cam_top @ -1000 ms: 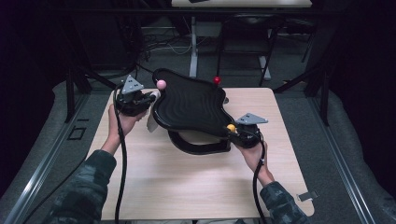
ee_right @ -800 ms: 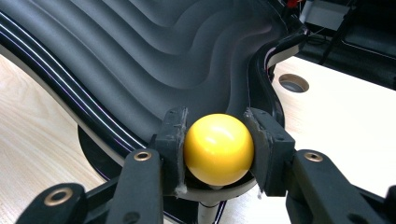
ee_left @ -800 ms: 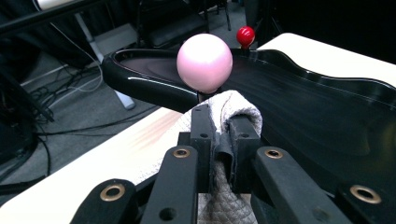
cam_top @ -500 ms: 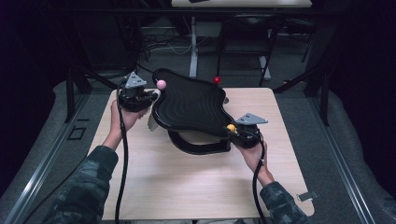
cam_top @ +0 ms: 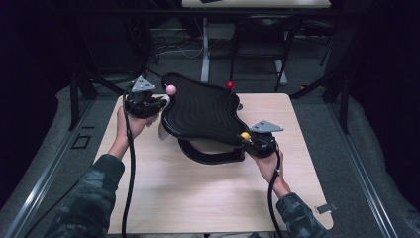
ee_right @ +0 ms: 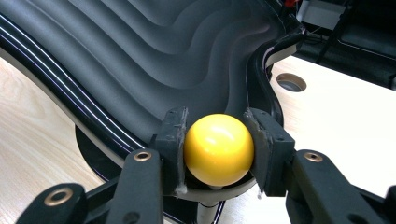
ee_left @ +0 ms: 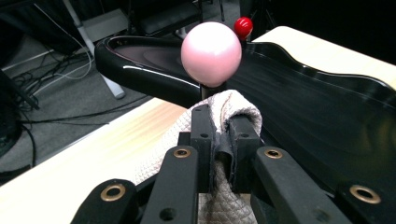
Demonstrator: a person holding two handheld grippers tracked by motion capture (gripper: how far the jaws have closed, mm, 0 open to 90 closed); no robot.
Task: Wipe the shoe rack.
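Right gripper view puts the nearest thing at the bottom centre of the frame: the right gripper (ee_right: 218,151) has its jaws closed on a yellow ball (ee_right: 218,148), one pad pressed against each side of it. Beyond the ball the ridged black tray (ee_right: 154,60) runs up and away to the upper left, and pale table (ee_right: 345,126) shows to the right of it. In the left gripper view, the left gripper (ee_left: 219,140) sits low in the frame with its jaws clamped on a fold of beige cloth (ee_left: 229,105), which bunches up between and over the pads. Just behind the cloth a pink ball (ee_left: 211,53) stands on a short stem at the tray's edge, and a red ball (ee_left: 243,27) shows farther back near the top of the frame. In the high view the tray lies in the middle of the frame on a dark curved stand (cam_top: 210,153), with the yellow ball at its lower right corner and the pink one at its upper left. The step in hand looks like wiping: one hand steadies the tray by its yellow knob while the other brings the cloth to the rim. The next move likely calls for keeping that steadying hold firm and sweeping the cloth onto the ridged surface without knocking the pink ball.
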